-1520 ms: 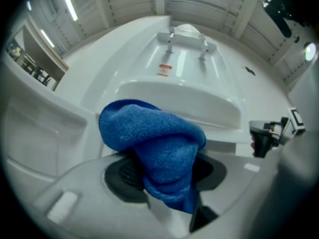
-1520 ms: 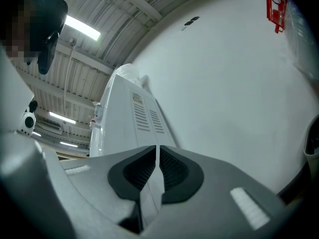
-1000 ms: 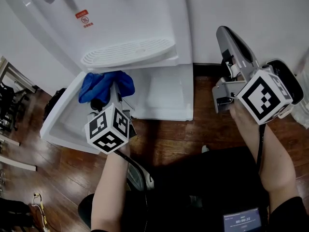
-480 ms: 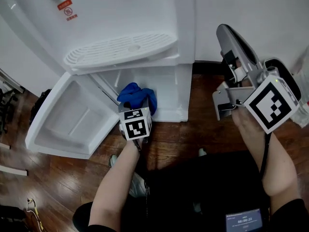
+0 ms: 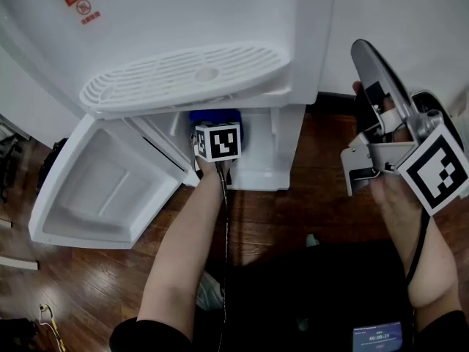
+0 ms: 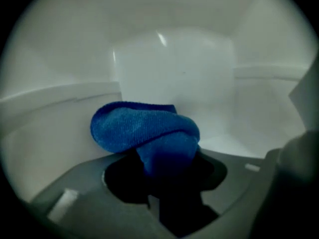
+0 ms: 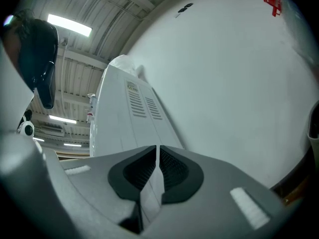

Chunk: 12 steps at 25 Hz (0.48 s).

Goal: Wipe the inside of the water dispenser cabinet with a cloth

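A white water dispenser (image 5: 183, 20) stands with its lower cabinet (image 5: 271, 149) open and the door (image 5: 95, 189) swung out to the left. My left gripper (image 6: 167, 183) reaches into the cabinet, and only its marker cube (image 5: 218, 141) shows in the head view. Its jaws are opening slightly, with a bunched blue cloth (image 6: 142, 128) still pinched between them. The cloth (image 5: 216, 115) sits just inside the opening, in front of the cabinet's pale back wall (image 6: 174, 68). My right gripper (image 7: 157, 156) is shut and empty, held up to the right of the dispenser, pointing upward.
The drip tray grille (image 5: 183, 75) juts out over the cabinet opening. Dark wooden floor (image 5: 264, 211) lies in front. The open door's inner panel (image 5: 102, 174) takes up the floor space on the left. A white wall (image 5: 396, 20) stands behind the right gripper.
My left gripper carried the blue cloth from above the open door, rightward and down, into the cabinet opening. The right gripper has stayed about where it was.
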Tool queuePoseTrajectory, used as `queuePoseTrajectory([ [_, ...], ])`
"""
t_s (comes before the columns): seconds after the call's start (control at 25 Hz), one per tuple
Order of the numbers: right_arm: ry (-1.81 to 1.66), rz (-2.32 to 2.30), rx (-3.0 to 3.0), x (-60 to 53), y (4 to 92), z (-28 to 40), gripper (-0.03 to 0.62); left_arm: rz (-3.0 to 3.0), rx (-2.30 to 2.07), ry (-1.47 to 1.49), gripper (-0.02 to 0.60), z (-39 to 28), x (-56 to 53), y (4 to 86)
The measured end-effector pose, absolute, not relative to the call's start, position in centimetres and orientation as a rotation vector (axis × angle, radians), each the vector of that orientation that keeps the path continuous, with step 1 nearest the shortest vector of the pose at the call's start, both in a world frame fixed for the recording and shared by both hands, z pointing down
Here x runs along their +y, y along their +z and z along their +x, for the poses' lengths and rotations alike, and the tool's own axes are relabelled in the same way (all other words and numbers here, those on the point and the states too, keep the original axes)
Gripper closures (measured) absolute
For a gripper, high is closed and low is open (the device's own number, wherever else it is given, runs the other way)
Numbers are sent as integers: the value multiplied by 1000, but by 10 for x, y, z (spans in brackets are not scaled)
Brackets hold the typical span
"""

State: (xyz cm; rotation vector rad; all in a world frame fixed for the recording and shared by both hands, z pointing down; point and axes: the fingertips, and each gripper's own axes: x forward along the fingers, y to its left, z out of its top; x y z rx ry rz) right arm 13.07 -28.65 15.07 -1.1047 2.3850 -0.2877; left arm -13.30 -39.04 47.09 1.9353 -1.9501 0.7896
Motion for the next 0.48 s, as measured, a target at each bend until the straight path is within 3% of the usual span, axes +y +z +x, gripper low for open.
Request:
queuePoseTrajectory([
  [0.48,-318,-1063,2338,-279,138,136,580,2229,-1344,828,367,-33,-300,482],
])
